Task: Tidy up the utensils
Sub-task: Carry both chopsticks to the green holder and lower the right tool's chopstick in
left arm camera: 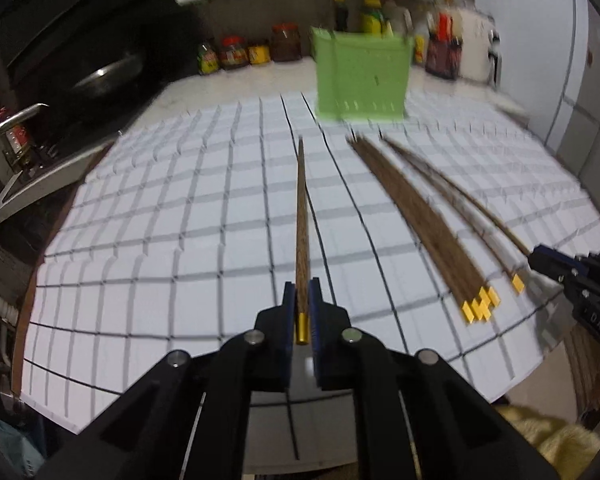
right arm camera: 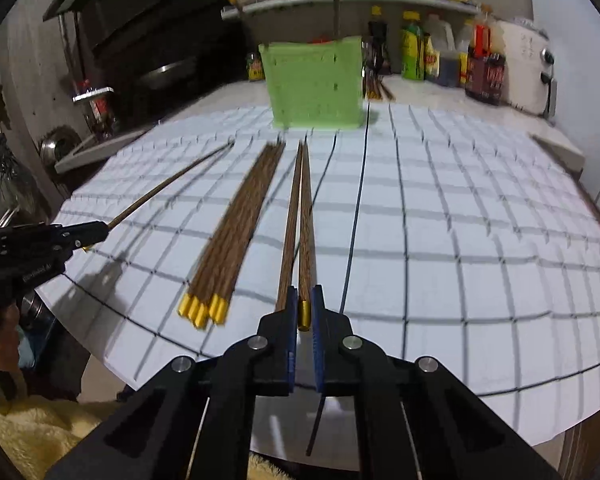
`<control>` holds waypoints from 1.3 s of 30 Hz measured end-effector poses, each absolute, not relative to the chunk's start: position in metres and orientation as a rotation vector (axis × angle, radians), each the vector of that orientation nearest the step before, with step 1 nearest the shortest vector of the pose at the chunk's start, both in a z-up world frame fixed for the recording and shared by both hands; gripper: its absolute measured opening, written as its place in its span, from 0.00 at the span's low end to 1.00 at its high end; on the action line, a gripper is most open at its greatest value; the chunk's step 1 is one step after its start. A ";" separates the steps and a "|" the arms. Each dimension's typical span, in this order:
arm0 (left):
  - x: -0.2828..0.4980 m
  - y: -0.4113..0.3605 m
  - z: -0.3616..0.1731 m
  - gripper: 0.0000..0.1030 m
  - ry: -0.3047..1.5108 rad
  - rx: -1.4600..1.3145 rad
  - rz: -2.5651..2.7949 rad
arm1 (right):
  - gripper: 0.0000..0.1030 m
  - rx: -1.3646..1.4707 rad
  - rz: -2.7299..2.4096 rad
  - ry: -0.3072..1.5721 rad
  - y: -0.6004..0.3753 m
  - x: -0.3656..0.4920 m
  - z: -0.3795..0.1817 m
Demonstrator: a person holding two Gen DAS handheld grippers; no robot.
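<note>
My left gripper (left arm camera: 302, 286) is shut on the gold-capped end of one brown chopstick (left arm camera: 301, 216), which points away toward the green basket (left arm camera: 362, 76). My right gripper (right arm camera: 305, 290) is shut on another gold-capped chopstick (right arm camera: 307, 216). A second stick (right arm camera: 290, 216) runs close along its left side and passes behind the left finger. Between the two grippers a bundle of several chopsticks (right arm camera: 236, 220) lies on the checked mat (right arm camera: 460, 240), gold ends toward me. The bundle (left arm camera: 424, 224) also shows in the left wrist view. Each view catches the other gripper at its edge: the right gripper (left arm camera: 536, 258) and the left gripper (right arm camera: 102, 230).
The green basket (right arm camera: 314, 84) stands upright at the mat's far edge, one stick rising from it. Jars and bottles (right arm camera: 416, 56) line the back wall under a shelf. A dark stove and pan (left arm camera: 100, 76) sit to the left. A yellow towel (right arm camera: 40, 432) lies below the near edge.
</note>
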State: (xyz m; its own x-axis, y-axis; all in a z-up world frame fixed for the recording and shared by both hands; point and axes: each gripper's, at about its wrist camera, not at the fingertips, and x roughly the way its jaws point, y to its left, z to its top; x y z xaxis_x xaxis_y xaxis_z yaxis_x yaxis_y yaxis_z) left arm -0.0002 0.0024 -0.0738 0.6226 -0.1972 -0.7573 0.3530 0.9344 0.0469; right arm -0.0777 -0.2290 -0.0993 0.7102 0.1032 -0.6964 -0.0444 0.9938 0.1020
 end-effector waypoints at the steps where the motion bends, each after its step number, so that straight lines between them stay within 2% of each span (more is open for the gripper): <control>1: 0.000 0.008 -0.063 0.06 0.813 0.178 -0.315 | 0.07 0.078 0.080 0.753 -0.229 -0.079 -0.091; 10: -0.006 0.032 0.029 0.06 0.553 0.067 -0.350 | 0.07 0.070 0.078 0.533 -0.237 -0.074 -0.002; 15: -0.003 0.036 0.062 0.06 0.461 0.029 -0.365 | 0.07 0.079 0.079 0.447 -0.242 -0.068 0.044; 24: 0.011 0.040 0.083 0.06 0.453 0.000 -0.407 | 0.06 0.034 0.046 0.412 -0.250 -0.043 0.093; 32: 0.034 0.034 0.075 0.06 0.546 0.021 -0.413 | 0.07 0.007 0.031 0.435 -0.249 -0.019 0.087; 39: 0.029 0.030 0.081 0.06 0.569 0.040 -0.448 | 0.07 -0.016 0.023 0.368 -0.248 -0.015 0.096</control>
